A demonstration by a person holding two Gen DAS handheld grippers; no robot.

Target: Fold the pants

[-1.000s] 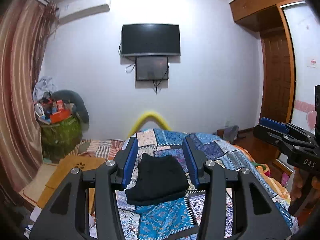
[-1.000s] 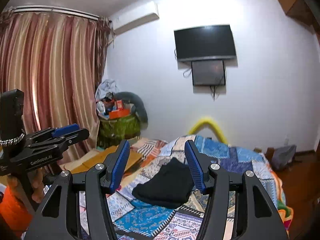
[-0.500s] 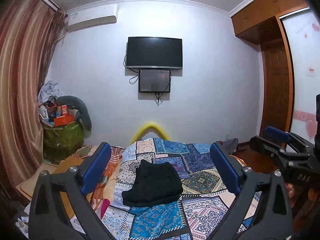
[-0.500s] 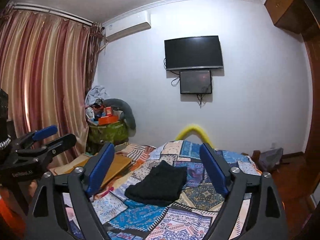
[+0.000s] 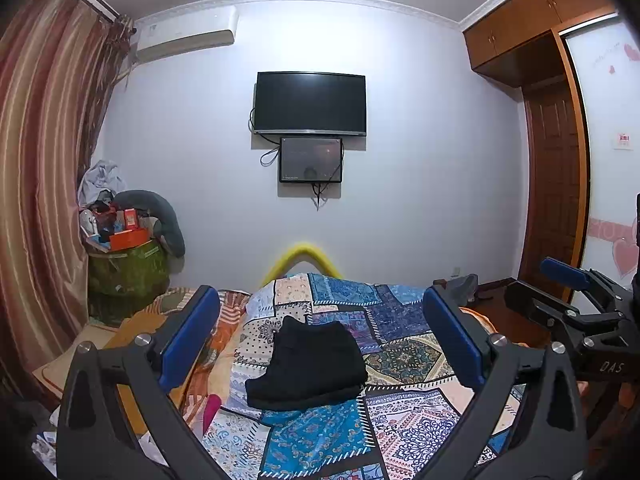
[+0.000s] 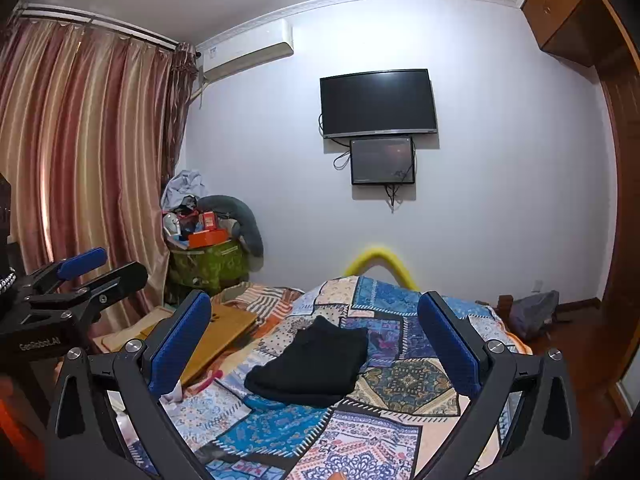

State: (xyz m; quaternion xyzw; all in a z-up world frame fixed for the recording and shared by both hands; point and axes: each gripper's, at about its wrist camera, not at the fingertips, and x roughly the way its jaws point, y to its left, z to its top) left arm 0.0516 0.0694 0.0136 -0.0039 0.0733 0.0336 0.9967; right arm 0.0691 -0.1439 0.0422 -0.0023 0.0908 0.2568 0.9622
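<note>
The black pants [image 5: 308, 364] lie folded into a compact stack on the patchwork quilt [image 5: 404, 354] of a bed, also seen in the right wrist view as pants [image 6: 312, 364]. My left gripper [image 5: 320, 298] hovers short of the stack, its jaws opening wide with nothing between the blue pads [image 5: 188, 340]. My right gripper [image 6: 314, 300] is held the same way beside it, jaws opening, nothing between them. Each gripper shows in the other's view: the right gripper [image 5: 568, 280] at the right edge, the left gripper [image 6: 80, 268] at the left edge.
A wooden board [image 6: 216, 336] leans at the bed's left side. A green bin [image 5: 124, 276] piled with clutter stands in the left corner by the curtain [image 6: 80, 152]. A yellow arch [image 5: 304, 254] rises behind the bed. A grey bag [image 6: 532, 312] lies on the floor right.
Both grippers' jaws have spread from about half open to wide apart. The folded pants lie unmoved on the quilt.
</note>
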